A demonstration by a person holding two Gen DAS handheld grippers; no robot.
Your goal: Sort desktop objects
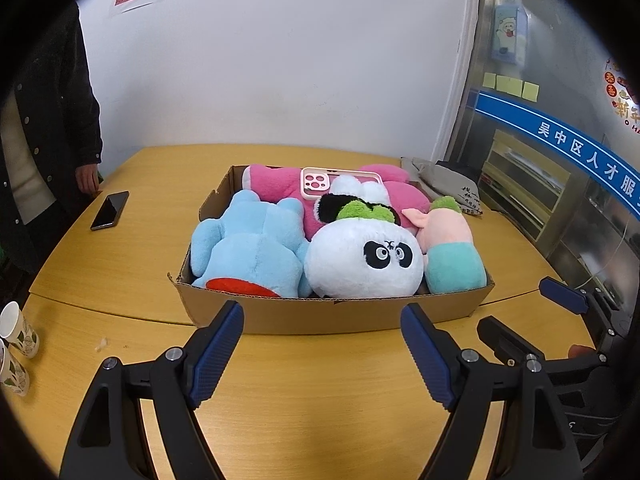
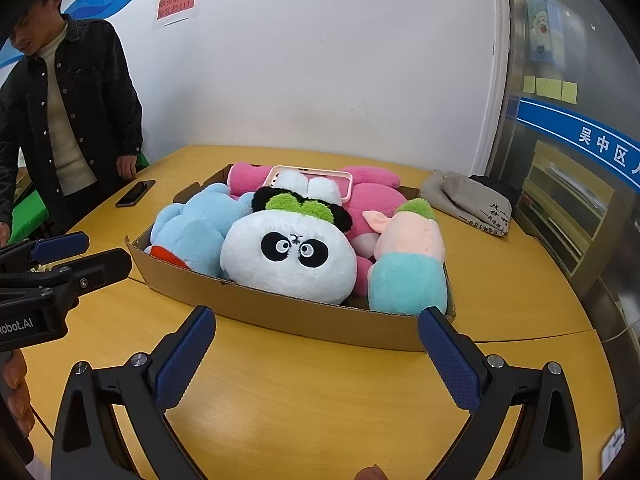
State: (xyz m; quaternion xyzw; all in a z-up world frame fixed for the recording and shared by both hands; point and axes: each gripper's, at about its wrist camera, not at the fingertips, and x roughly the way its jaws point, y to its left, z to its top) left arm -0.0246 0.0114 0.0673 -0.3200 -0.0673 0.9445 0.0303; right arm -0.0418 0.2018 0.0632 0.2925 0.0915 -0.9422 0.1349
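Observation:
A shallow cardboard box (image 1: 320, 314) (image 2: 304, 316) sits on the wooden table. It holds a panda plush (image 1: 360, 260) (image 2: 288, 256), a blue plush (image 1: 248, 248) (image 2: 192, 232), a pink plush (image 1: 276, 184) (image 2: 376, 196) and a pink-and-teal plush (image 1: 452, 252) (image 2: 408, 268). A pink phone case (image 1: 320, 182) (image 2: 280, 172) lies on top at the back. My left gripper (image 1: 322, 324) is open and empty just before the box's near wall. My right gripper (image 2: 316, 332) is open and empty, also before the box; it shows at the right of the left wrist view (image 1: 520, 308).
A black phone (image 1: 110, 210) (image 2: 135, 193) lies on the table left of the box. A grey cloth bag (image 1: 452, 188) (image 2: 468, 200) lies at the back right. Paper cups (image 1: 18, 330) stand at the left edge. A person in a dark jacket (image 2: 68, 120) stands at the left.

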